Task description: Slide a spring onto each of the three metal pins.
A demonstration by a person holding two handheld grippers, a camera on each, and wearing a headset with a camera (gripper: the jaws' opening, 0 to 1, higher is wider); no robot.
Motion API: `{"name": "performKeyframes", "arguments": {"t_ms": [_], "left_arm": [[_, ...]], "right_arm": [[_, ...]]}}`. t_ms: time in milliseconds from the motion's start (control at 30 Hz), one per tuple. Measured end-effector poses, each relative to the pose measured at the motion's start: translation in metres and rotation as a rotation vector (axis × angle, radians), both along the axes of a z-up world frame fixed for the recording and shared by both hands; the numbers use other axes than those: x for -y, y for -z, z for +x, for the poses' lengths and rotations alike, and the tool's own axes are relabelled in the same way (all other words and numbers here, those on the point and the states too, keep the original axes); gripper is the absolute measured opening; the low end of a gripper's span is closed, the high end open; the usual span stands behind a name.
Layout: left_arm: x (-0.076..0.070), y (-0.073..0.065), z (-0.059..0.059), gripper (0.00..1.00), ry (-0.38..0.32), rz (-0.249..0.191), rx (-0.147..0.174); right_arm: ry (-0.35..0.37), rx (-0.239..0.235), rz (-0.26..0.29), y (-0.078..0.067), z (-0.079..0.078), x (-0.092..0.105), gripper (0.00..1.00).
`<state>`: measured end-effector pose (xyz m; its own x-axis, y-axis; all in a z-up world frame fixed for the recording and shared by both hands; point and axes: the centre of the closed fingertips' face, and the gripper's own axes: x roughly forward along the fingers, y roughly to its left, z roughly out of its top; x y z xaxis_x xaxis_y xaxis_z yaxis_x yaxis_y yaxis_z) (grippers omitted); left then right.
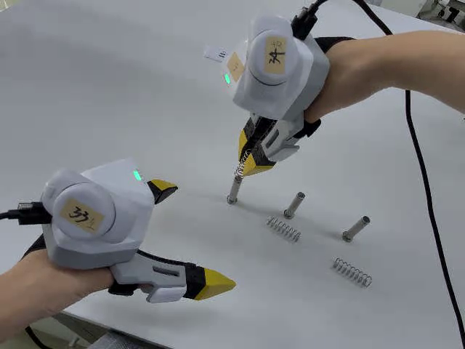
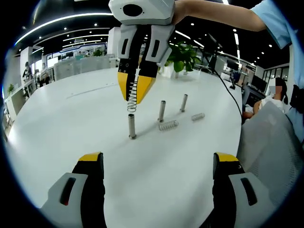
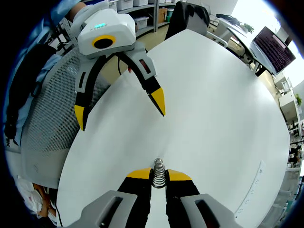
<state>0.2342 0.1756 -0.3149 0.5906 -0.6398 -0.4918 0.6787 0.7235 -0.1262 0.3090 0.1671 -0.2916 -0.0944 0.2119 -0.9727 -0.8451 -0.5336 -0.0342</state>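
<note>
Three short metal pins stand on the white table (image 1: 109, 87): a left pin (image 1: 233, 190), a middle pin (image 1: 294, 205) and a right pin (image 1: 356, 228). My right gripper (image 1: 247, 166) points down, shut on a spring (image 1: 239, 170) whose lower end hangs just above the left pin's top. From the left gripper view, this spring (image 2: 131, 97) is lined up over that pin (image 2: 131, 126). Two loose springs (image 1: 283, 229) (image 1: 352, 272) lie flat near the other pins. My left gripper (image 1: 190, 236) stays open to the left, holding nothing.
A black cable (image 1: 425, 189) trails across the table on the right. The table's near edge (image 1: 94, 320) runs just below my left hand. A mesh chair (image 3: 47, 128) stands beyond the table edge in the right gripper view.
</note>
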Motion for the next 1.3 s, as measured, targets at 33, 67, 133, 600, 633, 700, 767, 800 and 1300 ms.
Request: {"name": "performKeyframes", "arguments": {"t_ms": [33,67,133,600,633,700,767,800,1300], "left_arm": [[0.0,0.001,0.0,0.94,-0.002,-0.001,-0.003],[-0.001,0.001,-0.001,0.94,-0.003,-0.001,-0.003],[-0.002,0.001,-0.001,0.94,-0.005,-0.002,-0.004],[-0.004,0.004,0.0,0.92,-0.016,-0.016,-0.013],[-0.004,0.004,0.0,0.92,-0.017,-0.016,-0.013],[-0.004,0.004,-0.001,0.92,-0.017,-0.018,-0.013],[-0.004,0.004,-0.001,0.92,-0.018,-0.019,-0.015],[-0.005,0.004,-0.001,0.92,-0.019,-0.021,-0.015],[-0.007,0.006,-0.003,0.91,-0.029,-0.022,-0.023]], "right_arm": [[-0.003,0.001,-0.006,0.002,0.001,0.0,0.07],[-0.008,0.006,-0.009,0.002,0.001,0.0,0.07],[-0.015,0.01,-0.019,0.004,0.003,0.001,0.07],[-0.02,0.009,-0.039,0.008,0.001,0.002,0.07],[-0.025,0.013,-0.036,0.008,0.001,0.002,0.07],[-0.02,0.006,-0.041,0.008,-0.001,0.003,0.07],[-0.03,0.015,-0.045,0.01,0.001,0.004,0.07],[-0.027,0.014,-0.045,0.01,0.002,0.003,0.07],[-0.031,0.014,-0.058,0.021,0.007,0.001,0.07]]}}
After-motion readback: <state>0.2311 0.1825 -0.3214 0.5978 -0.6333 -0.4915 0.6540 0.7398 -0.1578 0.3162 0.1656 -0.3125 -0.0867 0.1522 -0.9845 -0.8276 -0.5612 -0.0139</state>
